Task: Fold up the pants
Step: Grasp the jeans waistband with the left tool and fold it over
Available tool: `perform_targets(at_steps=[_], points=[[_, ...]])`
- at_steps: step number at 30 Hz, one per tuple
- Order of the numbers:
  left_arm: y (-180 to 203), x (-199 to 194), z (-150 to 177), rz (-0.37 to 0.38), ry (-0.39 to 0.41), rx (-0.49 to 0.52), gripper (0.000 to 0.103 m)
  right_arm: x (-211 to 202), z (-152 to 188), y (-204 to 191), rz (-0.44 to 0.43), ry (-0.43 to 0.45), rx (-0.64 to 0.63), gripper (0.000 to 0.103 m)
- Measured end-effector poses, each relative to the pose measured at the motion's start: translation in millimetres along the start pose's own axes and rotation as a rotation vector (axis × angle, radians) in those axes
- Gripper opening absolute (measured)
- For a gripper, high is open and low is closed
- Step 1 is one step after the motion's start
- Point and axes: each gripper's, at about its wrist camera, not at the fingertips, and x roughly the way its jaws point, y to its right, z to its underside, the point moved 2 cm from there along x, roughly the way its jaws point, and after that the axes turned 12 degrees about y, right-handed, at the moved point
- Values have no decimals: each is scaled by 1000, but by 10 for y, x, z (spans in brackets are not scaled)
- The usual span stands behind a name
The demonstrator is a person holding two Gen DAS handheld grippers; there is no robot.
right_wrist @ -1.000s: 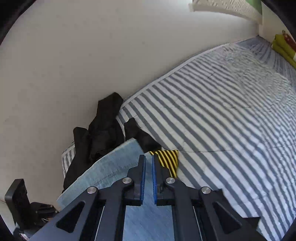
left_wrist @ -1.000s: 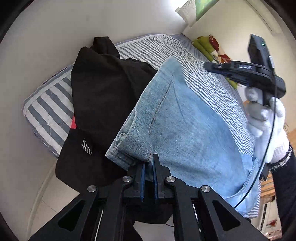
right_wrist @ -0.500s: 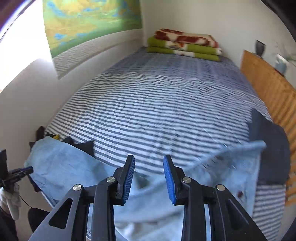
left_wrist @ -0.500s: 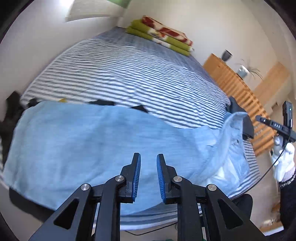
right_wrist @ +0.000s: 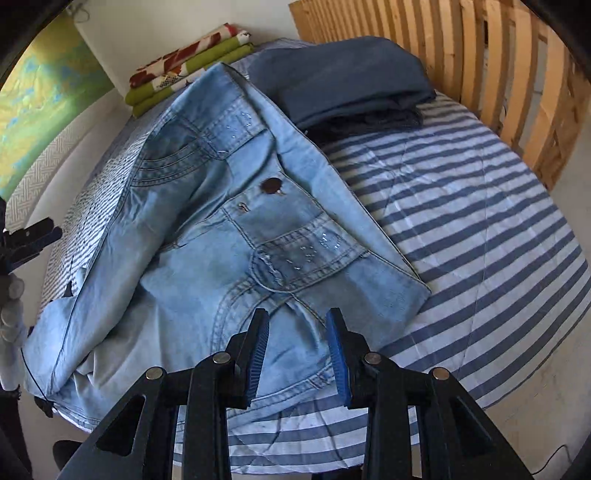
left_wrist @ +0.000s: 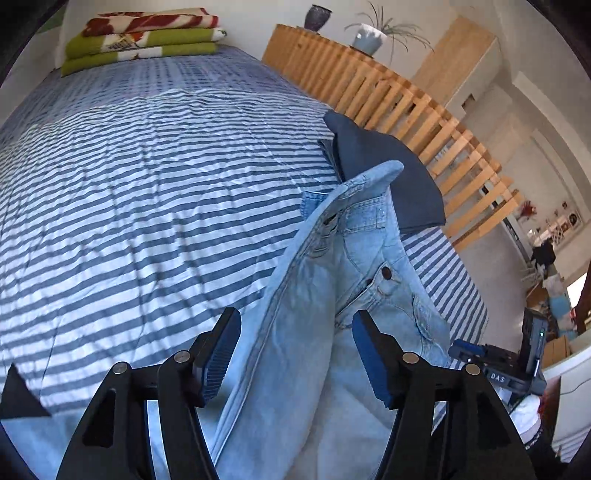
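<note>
I'm working in a home bedroom.
A striped bed (left_wrist: 147, 192), folded blankets (left_wrist: 144, 37), wooden slat rail (left_wrist: 406, 107) and potted plant (left_wrist: 373, 35).

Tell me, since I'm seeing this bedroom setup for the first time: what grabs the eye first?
The light blue jeans lie rumpled across the near edge of the striped bed, waistband and dark button up. Folded dark blue clothes sit just behind them by the wooden slatted rail. A green and red blanket stack rests at the far end, and both pairs of blue-padded fingers hover open over the denim.
</note>
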Motion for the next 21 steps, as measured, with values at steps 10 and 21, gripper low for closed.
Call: perform_targets(at_steps=[10,21], points=[[361,1250,-273,-141,-101,142,69,148,61,138,-134,4,103,29],[1160,888,-146,-53,-84,349,5,534,28,121,-99,-11,92,29]])
